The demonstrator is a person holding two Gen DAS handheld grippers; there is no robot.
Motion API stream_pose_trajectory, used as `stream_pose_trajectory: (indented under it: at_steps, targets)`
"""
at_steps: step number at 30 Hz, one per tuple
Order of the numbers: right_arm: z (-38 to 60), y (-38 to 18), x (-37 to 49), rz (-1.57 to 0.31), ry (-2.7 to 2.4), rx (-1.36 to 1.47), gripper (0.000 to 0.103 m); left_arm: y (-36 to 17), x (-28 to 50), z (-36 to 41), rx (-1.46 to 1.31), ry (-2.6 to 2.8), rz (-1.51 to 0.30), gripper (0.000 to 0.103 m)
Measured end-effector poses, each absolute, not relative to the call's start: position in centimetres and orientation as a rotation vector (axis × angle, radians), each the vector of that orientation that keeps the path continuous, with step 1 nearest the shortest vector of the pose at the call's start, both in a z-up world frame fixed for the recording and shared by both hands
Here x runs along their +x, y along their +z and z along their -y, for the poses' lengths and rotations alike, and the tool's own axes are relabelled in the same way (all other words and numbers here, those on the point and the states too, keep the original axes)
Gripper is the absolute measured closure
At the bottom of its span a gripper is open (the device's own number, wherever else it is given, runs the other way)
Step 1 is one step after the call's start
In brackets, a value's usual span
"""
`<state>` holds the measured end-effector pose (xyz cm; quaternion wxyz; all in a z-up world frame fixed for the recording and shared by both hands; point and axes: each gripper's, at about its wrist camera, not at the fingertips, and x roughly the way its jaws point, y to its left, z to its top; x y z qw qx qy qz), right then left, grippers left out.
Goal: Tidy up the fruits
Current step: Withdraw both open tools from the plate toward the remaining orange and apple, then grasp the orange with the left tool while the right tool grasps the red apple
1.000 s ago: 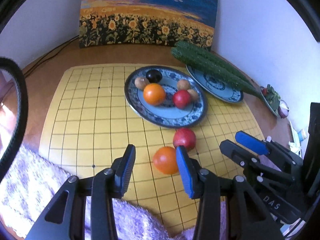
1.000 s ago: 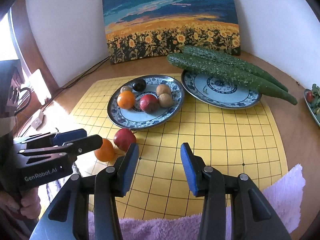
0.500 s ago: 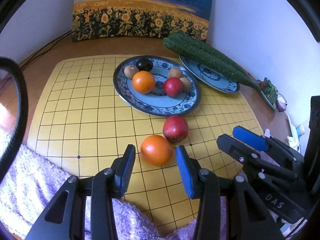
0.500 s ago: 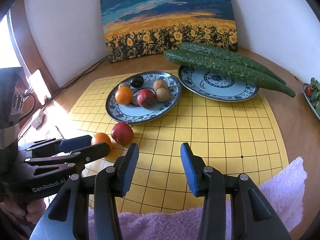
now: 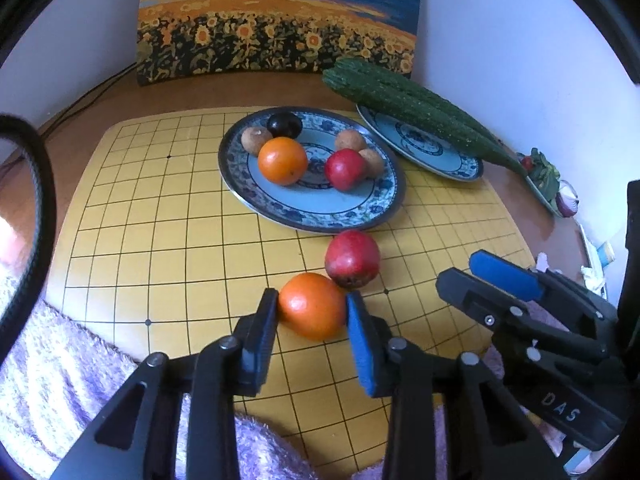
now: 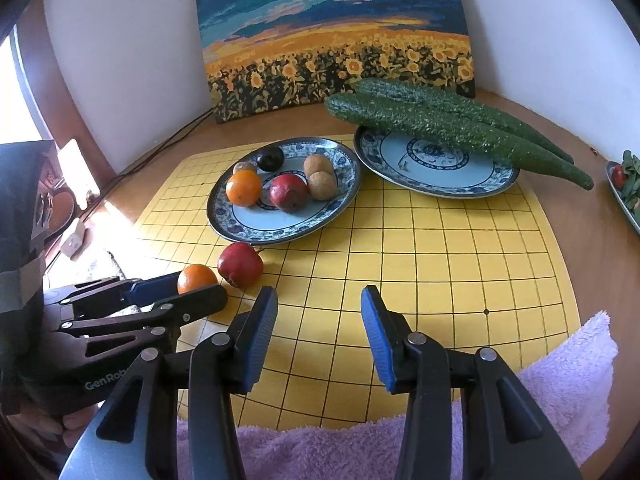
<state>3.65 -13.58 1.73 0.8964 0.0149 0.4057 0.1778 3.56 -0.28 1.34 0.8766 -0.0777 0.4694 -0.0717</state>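
An orange [image 5: 312, 306] lies on the yellow grid mat [image 5: 160, 220], touching a red apple [image 5: 352, 259] behind it. My left gripper [image 5: 312, 312] is around the orange with both blue pads against its sides. The orange [image 6: 197, 278] and apple [image 6: 240, 264] also show in the right wrist view, with the left gripper [image 6: 180, 294] on the orange. The blue patterned plate [image 5: 280, 204] holds another orange [image 5: 282, 161], a red apple [image 5: 345, 169], a dark plum and small brown fruits. My right gripper [image 6: 319, 320] is open and empty above the mat's front.
A second blue plate [image 6: 436, 184] at the back right carries two long cucumbers [image 6: 440, 124]. A sunflower painting [image 6: 332, 40] leans on the wall. A purple towel [image 6: 560, 380] covers the mat's front edge. A dish of greens [image 6: 628, 188] sits far right.
My left gripper moved forward over the orange and closed its pads onto it. The right gripper stayed open and nearly still.
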Motion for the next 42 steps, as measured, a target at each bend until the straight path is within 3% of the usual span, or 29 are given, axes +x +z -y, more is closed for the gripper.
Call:
stream_pose_trajectory:
  at_steps: [40,42]
  targets:
    - [7.0,0.0,6.0,-0.88,0.47,-0.03,0.059,2.0,2.4,-5.1,-0.251,-0.033,-0.93,0.068]
    - [7.0,-0.1,6.1,-0.879,0.47,-0.024,0.063,2.0,2.4,-5.1,-0.25,-0.033,-0.931,0.068]
